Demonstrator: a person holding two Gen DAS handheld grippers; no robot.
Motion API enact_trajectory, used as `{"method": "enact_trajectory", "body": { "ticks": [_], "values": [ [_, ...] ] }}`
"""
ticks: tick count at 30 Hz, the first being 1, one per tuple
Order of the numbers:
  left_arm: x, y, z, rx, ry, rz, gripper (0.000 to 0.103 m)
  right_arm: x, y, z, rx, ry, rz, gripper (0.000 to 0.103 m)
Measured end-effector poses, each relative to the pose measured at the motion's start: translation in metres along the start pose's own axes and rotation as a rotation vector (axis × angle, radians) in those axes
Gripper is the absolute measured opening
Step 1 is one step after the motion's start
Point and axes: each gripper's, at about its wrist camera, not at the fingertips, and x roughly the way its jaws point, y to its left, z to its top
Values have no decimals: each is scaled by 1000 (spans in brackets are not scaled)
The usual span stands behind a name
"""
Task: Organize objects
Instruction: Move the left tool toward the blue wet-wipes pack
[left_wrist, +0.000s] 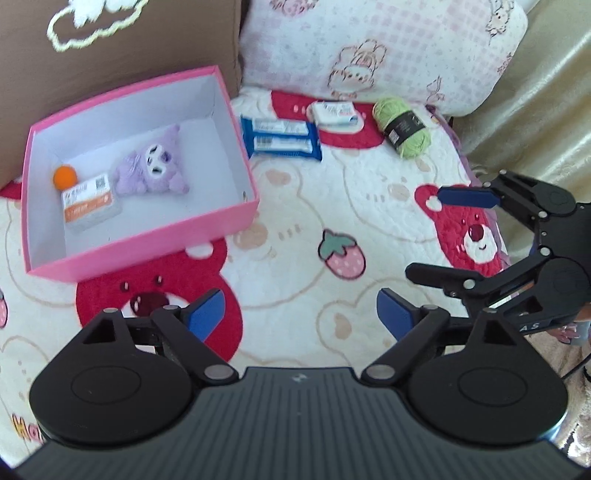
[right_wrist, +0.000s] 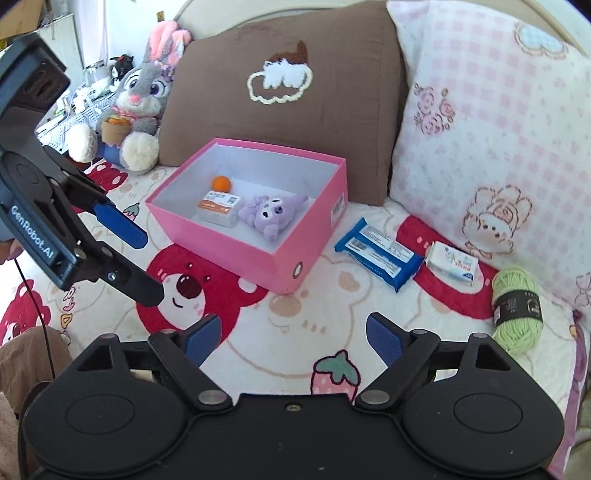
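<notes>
The left tool (left_wrist: 301, 315) and right tool (right_wrist: 291, 341) fill the lower frame, both gaping wide and empty above the bear-print quilted bedspread (right_wrist: 280, 325). Centre left, the pink cardboard box (right_wrist: 236, 254) holds an orange ball (right_wrist: 221, 182), an orange-and-white packet (right_wrist: 219, 206) and a purple plush toy (right_wrist: 271, 214). Right of it lie blue snack wrappers (right_wrist: 380, 254), a white tissue pack (right_wrist: 452, 262) and a green yarn skein (right_wrist: 517, 306).

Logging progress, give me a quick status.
Left gripper and right gripper open, empty. Pink box holds three items. Yarn, packets outside. Path unobstructed.

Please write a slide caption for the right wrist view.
Open right gripper faces pink box holding purple plush.
</notes>
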Motion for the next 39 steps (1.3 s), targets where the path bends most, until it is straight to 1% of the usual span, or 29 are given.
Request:
{"method": "enact_trajectory", "body": {
  "ticks": [2,4,6,8,11,14,16,18,20,22,23,25,28,30,33,34,36,37,39],
  "values": [
    [2,-6,6,38,-57,-1,90,6,-10,-3,74,-17,4,89],
    [6,-11,13,62,-96,7,90,18,-22,-7,193,-9,17,89],
    [11,-15,23,82,-117,0,90,28,-31,-12,277,-5,24,89],
    [19,-20,33,106,-121,3,90,37,-35,-16,315,-19,12,89],
    [33,-25,49,129,-92,26,90,49,-38,-16,268,-45,-63,88],
    [45,-29,65,144,-94,32,90,56,-42,-16,244,-73,-124,88],
    [53,-31,74,158,-107,25,90,56,-46,-16,245,-104,-111,88],
    [63,-30,83,148,-102,-1,90,59,-48,-15,227,-124,-100,88],
    [73,-29,92,136,-99,-13,90,65,-47,-11,163,-122,-143,88],
    [83,-27,99,130,-102,-2,89,74,-46,-5,72,-109,-200,88],
    [89,-26,104,129,-104,5,88,78,-48,-2,49,-103,-213,88],
    [98,-26,113,129,-114,5,88,87,-55,2,39,-97,-210,88],
    [111,-26,127,121,-123,7,88,104,-72,7,75,-100,-177,88],
    [122,-28,138,102,-128,24,88,115,-81,8,88,-102,-159,88],
    [140,-29,153,98,-141,18,88,134,-90,5,64,-102,-152,87],
    [147,-29,158,89,-137,20,87,139,-94,5,66,-103,-149,86],
    [162,-28,165,71,-122,20,86,150,-103,4,89,-118,-99,84],
    [169,-27,167,65,-110,22,86,155,-106,4,89,-123,-90,84],
    [183,-24,170,53,-89,30,86,165,-108,3,69,-129,-101,84]
  ]
}}
